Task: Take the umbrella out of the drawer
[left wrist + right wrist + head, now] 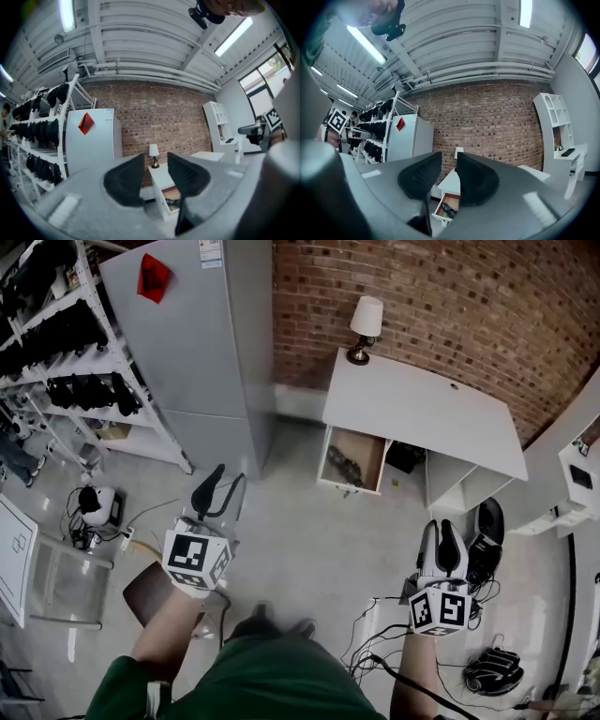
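Note:
A white desk (pixel 422 404) stands against the brick wall, its left drawer (pixel 330 454) pulled open. A dark folded umbrella (pixel 345 468) lies inside the drawer. My left gripper (pixel 225 482) hovers over the floor well short of the drawer, open and empty. My right gripper (pixel 440 531) is held to the drawer's lower right, its jaws a narrow gap apart with nothing in them. In the left gripper view the gripper (pixel 155 159) frames the drawer (pixel 164 206) far ahead. Between the right gripper's (pixel 449 157) pads show the drawer (pixel 440 206) and umbrella (pixel 449 209).
A small lamp (pixel 364 327) stands on the desk's back left corner. A tall grey cabinet (pixel 202 343) is left of the desk, beside racks of dark gear (pixel 66 343). Cables (pixel 384 643) and black items (pixel 486 538) lie on the floor at right. A brown stool (pixel 148 592) is near my left arm.

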A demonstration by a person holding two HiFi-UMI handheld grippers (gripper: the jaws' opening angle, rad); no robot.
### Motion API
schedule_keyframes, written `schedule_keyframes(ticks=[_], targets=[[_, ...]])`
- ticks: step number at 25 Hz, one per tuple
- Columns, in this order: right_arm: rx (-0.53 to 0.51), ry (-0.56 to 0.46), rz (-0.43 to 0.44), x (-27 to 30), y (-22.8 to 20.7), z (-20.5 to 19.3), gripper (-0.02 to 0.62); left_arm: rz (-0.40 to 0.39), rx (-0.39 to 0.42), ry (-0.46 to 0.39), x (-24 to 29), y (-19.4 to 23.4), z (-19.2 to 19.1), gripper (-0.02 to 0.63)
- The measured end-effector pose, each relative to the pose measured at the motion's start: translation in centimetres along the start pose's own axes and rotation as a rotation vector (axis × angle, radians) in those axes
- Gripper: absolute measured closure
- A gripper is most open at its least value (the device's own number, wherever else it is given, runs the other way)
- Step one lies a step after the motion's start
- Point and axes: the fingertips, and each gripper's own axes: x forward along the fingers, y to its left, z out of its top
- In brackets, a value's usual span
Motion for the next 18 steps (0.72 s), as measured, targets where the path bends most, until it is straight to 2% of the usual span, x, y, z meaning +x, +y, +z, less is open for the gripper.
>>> schedule_keyframes(ticks=[5, 7, 10, 18], targets=[[0.031, 0.021, 0.022, -0.5, -1.3, -1.3, 0.504, 0.003, -0.009, 0.034, -0.7, -2.1, -1.1, 0.454], [0.03, 0.034, 0.042, -0.3, -1.2, -1.8, 0.463, 0.006, -0.008, 0.052, -0.9, -2.5, -1.7, 0.456], [0.043, 0.056, 0.067, 0.5, -1.0, -2.7, 0.442, 0.01, -0.011, 0.076, -0.6, -2.5, -2.5, 0.458], [0.052, 0.101, 0.057, 4.5, -1.7, -4.8, 0.442, -0.021, -0.04, 0.097, 4.6, -1.3, -4.9, 0.466]])
